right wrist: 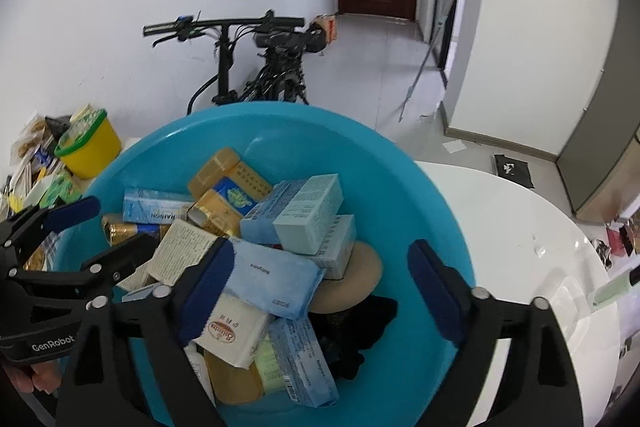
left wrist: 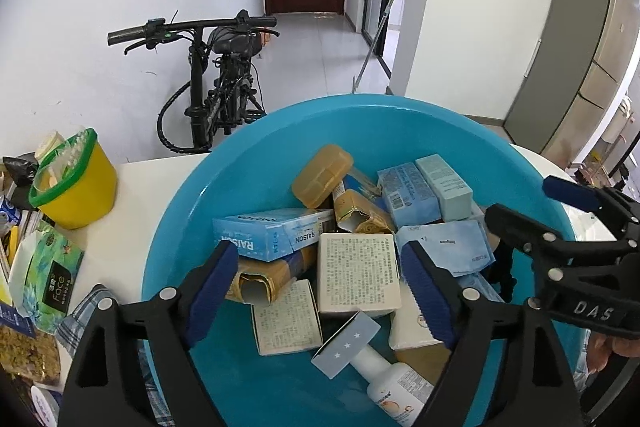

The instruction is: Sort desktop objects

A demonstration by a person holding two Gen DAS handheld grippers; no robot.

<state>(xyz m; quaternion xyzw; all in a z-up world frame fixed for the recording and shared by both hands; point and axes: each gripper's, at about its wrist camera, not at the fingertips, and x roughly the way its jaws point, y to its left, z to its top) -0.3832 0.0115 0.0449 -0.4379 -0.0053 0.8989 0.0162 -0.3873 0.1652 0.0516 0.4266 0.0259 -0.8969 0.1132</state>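
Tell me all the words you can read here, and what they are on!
"RAISON": blue box in the basin.
"Face": green tissue pack beside the basin.
"DAS": right gripper arm.
"GenRobot": left gripper arm.
Cream box: small print, unreadable.
White soap pack: red logo, too blurred.
Light blue pouch: tiny words, too blurred.

A white bottle at lower centre is half hidden under a starred blue card; its label print is unreadable.
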